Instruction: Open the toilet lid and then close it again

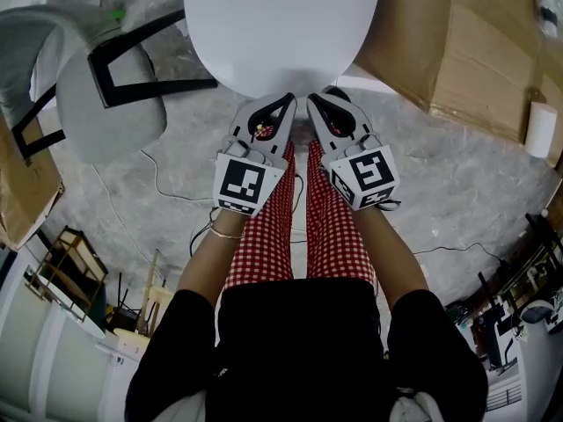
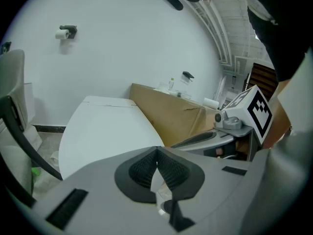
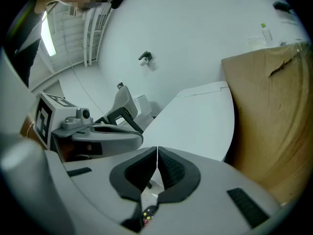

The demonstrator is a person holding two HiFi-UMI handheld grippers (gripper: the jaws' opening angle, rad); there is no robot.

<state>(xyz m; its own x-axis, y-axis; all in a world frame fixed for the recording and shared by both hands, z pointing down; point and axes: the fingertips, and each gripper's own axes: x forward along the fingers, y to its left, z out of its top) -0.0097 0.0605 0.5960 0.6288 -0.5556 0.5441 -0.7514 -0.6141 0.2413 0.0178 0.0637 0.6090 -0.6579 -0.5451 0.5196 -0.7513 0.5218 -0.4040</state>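
At the lid's (image 1: 281, 25) front edge, left gripper (image 1: 283, 104) and right gripper (image 1: 324, 99) hover, jaws together, empty (lid down); opening it likely means hooking under the rim.

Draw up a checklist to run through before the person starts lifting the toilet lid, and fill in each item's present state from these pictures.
1. Toilet lid down and flat: ok.
2. Lid's top bare: ok, as far as it shows.
3. Left gripper and right gripper at the lid's front edge: ok. Whether they touch it: cannot tell.
4. Jaws apart to take the edge: not ok. Both grippers are shut, with nothing between the jaws.
5. Chair apart from the lid: ok.
6. Cardboard beside the lid leaves it free to swing: cannot tell.
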